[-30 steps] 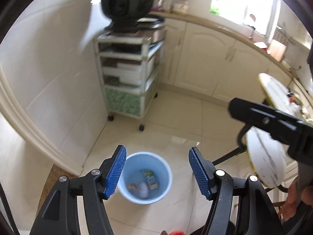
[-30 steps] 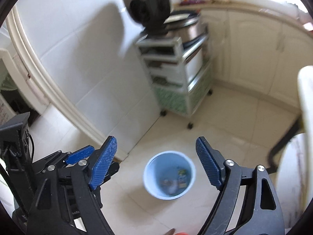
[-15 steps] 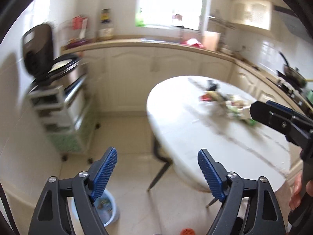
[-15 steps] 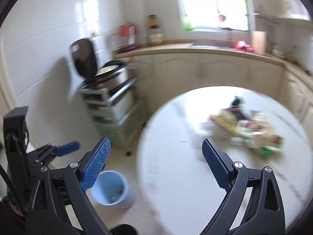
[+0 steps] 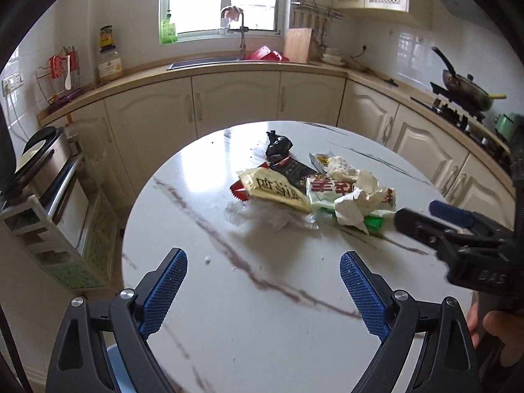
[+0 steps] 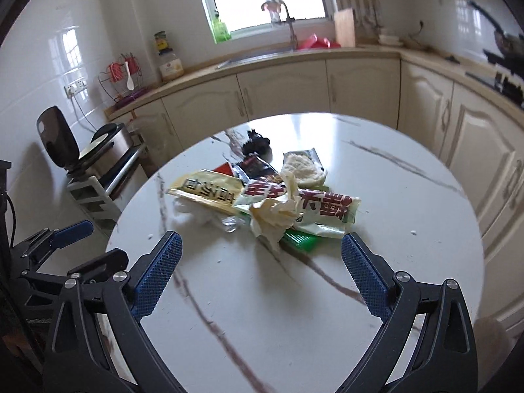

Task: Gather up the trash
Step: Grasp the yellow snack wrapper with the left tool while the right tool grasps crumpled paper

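A pile of trash lies on the round white marble table: a yellow wrapper, a green-and-white wrapper with red characters, a crumpled white tissue, a dark wrapper and a black crumpled bag. The right wrist view shows the same yellow wrapper, tissue and green-and-white wrapper. My left gripper is open and empty above the table's near side. My right gripper is open and empty, close in front of the tissue.
The blue bin's rim shows at the lower left, under the table edge. A shelf cart with a cooker stands on the left. Cream cabinets with a sink line the back wall; a stove with a pan is on the right.
Both grippers swung up from over the blue floor bin to face the table and moved closer to the trash pile. Both stayed open and empty.
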Action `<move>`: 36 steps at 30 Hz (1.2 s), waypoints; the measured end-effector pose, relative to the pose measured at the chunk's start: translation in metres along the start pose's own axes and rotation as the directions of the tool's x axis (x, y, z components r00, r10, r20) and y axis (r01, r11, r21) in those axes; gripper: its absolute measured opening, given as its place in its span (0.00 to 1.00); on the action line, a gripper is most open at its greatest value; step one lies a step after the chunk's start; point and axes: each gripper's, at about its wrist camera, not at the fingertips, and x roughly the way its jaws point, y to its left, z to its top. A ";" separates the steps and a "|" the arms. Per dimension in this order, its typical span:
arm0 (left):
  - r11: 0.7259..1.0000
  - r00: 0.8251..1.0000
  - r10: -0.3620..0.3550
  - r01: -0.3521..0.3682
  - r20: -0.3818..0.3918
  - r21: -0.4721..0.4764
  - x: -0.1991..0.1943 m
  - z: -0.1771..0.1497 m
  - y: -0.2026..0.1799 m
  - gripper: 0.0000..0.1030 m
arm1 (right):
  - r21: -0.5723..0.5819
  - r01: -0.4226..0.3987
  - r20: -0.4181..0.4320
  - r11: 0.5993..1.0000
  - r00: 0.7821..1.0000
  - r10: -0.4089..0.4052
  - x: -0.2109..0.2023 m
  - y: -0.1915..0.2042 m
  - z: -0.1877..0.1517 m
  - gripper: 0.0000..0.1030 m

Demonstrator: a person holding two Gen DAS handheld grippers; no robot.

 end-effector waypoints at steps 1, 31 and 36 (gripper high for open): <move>1.000 1.000 0.007 -0.007 -0.008 0.001 0.013 0.006 0.000 0.89 | 0.006 -0.008 -0.007 1.000 1.000 0.008 0.009 -0.003 0.003 0.95; 0.997 0.994 0.027 -0.035 -0.109 -0.074 0.179 0.077 0.009 0.50 | 0.018 -0.155 0.010 0.988 0.988 0.155 0.031 -0.023 0.017 0.25; 0.998 0.994 0.038 -0.042 -0.101 -0.039 0.185 0.082 -0.003 0.39 | 0.010 -0.149 0.016 0.989 0.989 0.149 0.027 -0.025 0.017 0.25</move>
